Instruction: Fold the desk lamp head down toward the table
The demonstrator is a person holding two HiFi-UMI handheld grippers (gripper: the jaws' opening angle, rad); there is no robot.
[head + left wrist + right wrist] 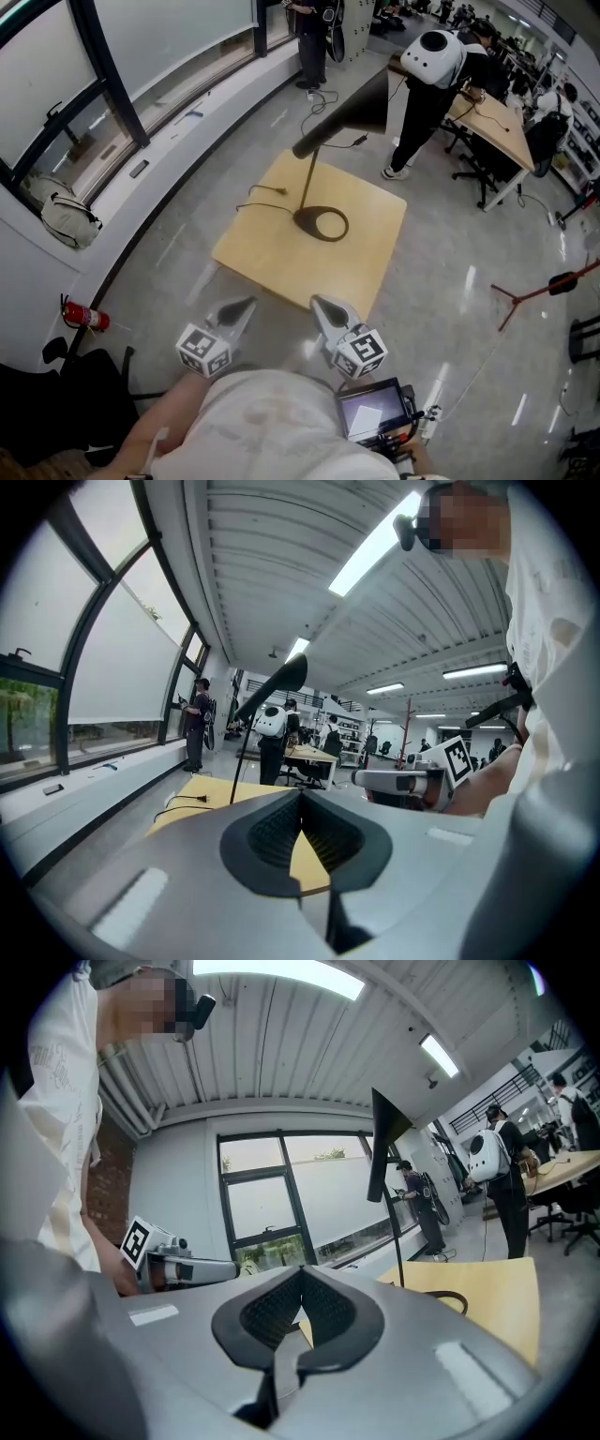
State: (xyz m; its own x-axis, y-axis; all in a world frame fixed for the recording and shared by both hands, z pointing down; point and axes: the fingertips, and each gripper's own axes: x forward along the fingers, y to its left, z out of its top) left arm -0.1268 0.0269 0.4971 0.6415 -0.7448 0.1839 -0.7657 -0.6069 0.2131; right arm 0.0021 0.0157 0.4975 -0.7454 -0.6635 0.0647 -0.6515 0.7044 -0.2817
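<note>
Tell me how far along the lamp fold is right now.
Nothing looks done: the desk lamp head stands high on its upright stem above the table. In hand: nothing; the left gripper and right gripper, both shut and empty, hang short of the table's near edge. Left: reach the head and fold it down.

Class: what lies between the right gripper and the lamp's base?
Only bare tabletop: in the head view, nothing sits between the right gripper and the lamp base.
</note>
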